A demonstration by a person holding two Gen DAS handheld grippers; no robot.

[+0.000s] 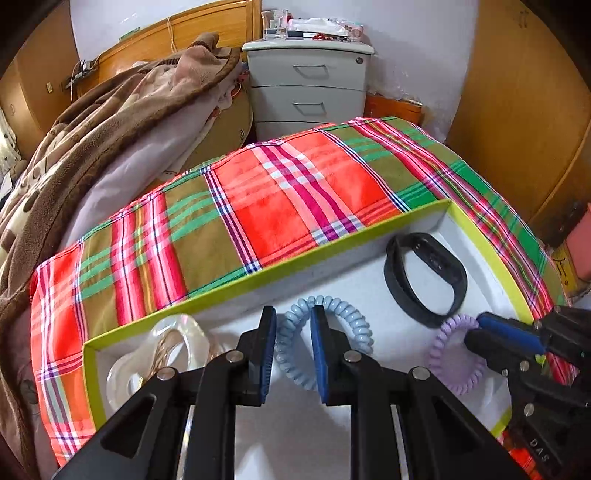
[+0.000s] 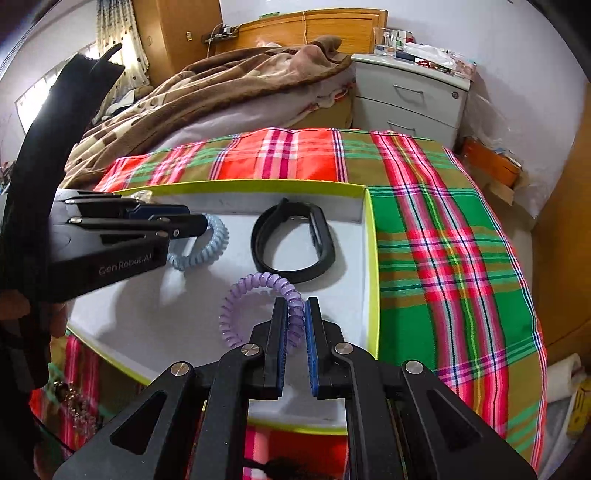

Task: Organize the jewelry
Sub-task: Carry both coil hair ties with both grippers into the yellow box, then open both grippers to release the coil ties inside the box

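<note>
You are working in a home bedroom: a wooden headboard stands against the wall, a rumpled brown blanket lies heaped before it, and a grey drawer unit with clutter on top sits just beside that headboard.

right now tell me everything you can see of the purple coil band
The purple coil band is a translucent lilac spiral ring, plastic by its look, lying inside the white tray near its right wall, just short of the black wristband. The right gripper is shut on its near right arc.
</note>
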